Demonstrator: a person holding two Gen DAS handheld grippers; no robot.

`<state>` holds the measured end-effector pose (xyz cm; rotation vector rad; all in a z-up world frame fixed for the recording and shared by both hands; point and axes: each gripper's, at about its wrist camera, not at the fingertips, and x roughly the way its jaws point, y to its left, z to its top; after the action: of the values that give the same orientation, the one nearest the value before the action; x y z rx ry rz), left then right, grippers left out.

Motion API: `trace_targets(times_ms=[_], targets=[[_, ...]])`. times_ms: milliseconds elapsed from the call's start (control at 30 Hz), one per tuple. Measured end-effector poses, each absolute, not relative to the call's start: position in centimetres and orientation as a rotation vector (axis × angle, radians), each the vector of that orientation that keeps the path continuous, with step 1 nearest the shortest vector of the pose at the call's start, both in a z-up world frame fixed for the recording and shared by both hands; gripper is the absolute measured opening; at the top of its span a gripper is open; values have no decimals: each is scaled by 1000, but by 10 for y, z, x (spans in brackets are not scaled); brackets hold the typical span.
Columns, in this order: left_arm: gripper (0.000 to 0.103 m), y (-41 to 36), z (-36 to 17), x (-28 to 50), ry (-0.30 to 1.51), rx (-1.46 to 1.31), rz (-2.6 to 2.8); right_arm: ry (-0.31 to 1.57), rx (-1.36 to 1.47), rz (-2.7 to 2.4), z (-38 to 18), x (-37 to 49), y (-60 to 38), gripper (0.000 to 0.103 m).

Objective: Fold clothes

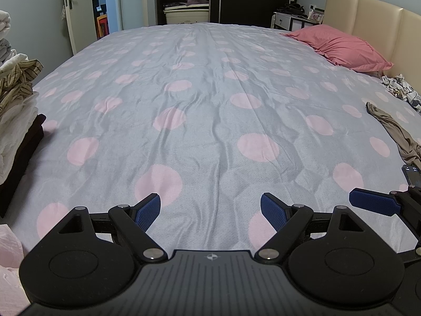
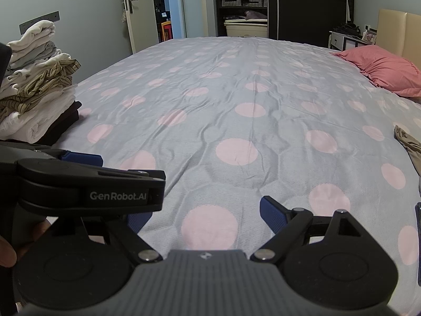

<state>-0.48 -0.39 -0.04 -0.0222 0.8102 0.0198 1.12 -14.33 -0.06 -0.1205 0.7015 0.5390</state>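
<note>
Dotted bedspread (image 1: 210,92) bare between clothes stack (image 2: 34,84) and tan garment (image 1: 397,134).

Matt, wrinkled cloth bedspread (image 1: 210,92); padded headboard (image 1: 368,26)

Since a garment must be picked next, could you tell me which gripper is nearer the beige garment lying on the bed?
Right. The right gripper hangs beside the beige garment, which lies just to its right; the left gripper hangs farther left.
</note>
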Motion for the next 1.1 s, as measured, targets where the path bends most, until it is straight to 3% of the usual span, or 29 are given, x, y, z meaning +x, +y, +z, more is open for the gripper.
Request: trace_targets(times_ms=[867,1033,1100], targets=[[82,-33,6,35,854,26,-84,795,-153,396,3,55,-210,90],[82,-58,6,60,876,44,-146,821,-171,331,9,90,-259,88],[82,-70,6,70,876,47,-179,846,-156,302,8,108,-283,81]])
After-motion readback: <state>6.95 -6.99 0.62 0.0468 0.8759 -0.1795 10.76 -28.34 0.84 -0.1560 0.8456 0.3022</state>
